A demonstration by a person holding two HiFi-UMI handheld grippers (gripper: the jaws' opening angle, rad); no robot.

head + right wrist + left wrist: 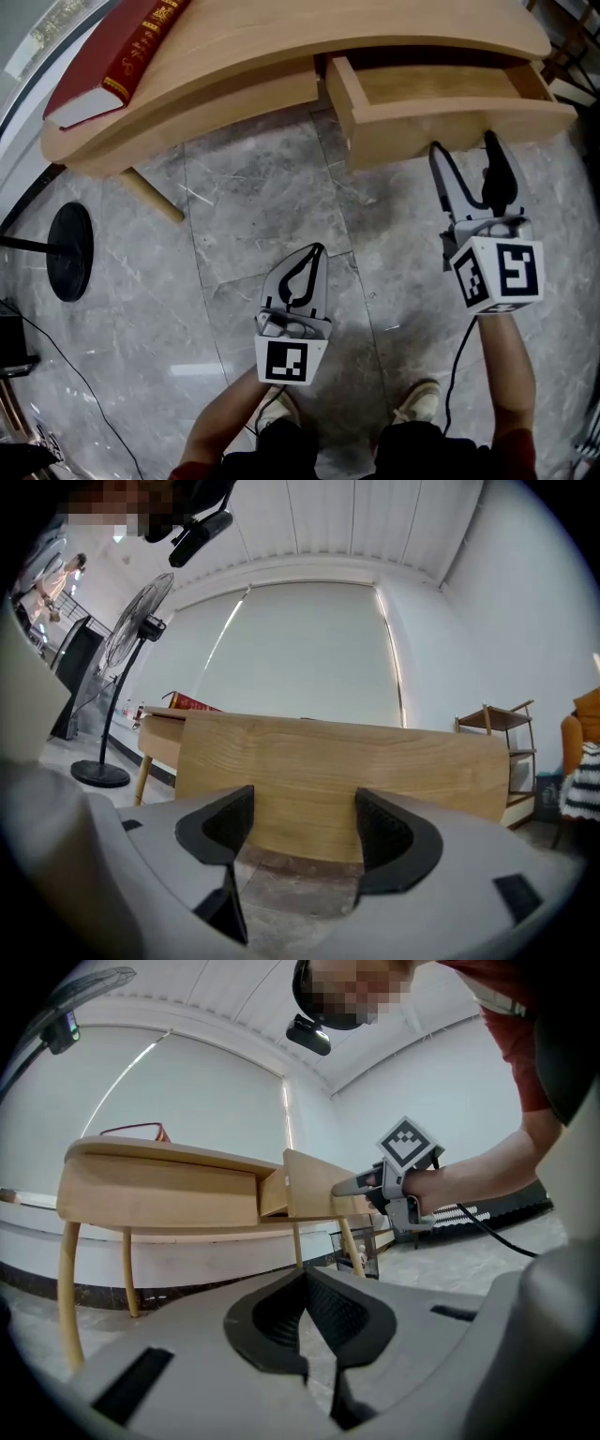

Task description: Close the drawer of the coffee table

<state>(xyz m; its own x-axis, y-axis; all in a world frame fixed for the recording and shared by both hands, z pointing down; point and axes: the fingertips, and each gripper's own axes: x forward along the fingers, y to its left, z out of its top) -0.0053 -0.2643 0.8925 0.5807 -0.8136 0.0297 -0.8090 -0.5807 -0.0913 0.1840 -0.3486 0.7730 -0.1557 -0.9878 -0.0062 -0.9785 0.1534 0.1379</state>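
The light wooden coffee table spans the top of the head view, its drawer pulled out toward me at the right. My right gripper is open, its fingertips at the drawer's front panel, which fills the right gripper view just beyond the jaws. Whether the tips touch the panel I cannot tell. My left gripper hangs lower over the stone floor, shut and empty, well short of the table. In the left gripper view the table and the open drawer stand ahead, with the right gripper at the drawer.
A red book lies on the table's left end. A fan's round black base stands on the floor at left; the fan shows in the right gripper view. A table leg slants out below the top. A small shelf stands at right.
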